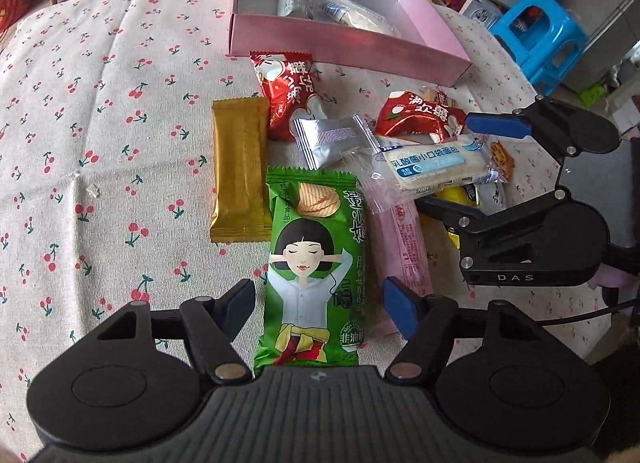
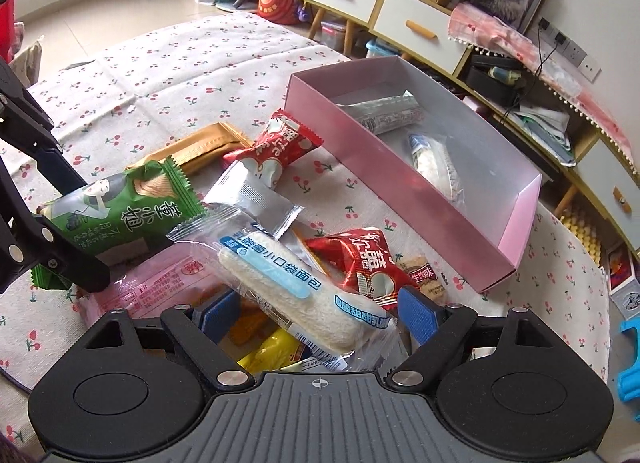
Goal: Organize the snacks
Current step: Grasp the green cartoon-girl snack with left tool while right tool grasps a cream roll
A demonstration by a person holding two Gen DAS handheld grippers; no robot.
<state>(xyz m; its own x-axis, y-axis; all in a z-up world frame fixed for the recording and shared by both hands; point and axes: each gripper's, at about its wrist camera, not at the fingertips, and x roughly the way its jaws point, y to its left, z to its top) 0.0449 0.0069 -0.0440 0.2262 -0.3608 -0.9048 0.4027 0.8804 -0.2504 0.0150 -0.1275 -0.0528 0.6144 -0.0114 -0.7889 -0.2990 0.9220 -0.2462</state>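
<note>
The green chip packet [image 1: 314, 263] is being straddled by the left gripper [image 1: 320, 305], long axis toward 12 o'clock, jaws unclenched, gripping nothing.

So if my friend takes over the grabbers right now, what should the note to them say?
Left gripper: open, straddling the green chips packet, pads not pressing it yet.
Right gripper: open, straddling the white bread packet, not gripping.
Pink box: two wrapped snacks already inside.
Still loose on the cherry tablecloth: gold bar, two red packets, silver packet, a pink packet and a few more under the pile.
Left to do: grip these two, then move the rest into the box.
</note>
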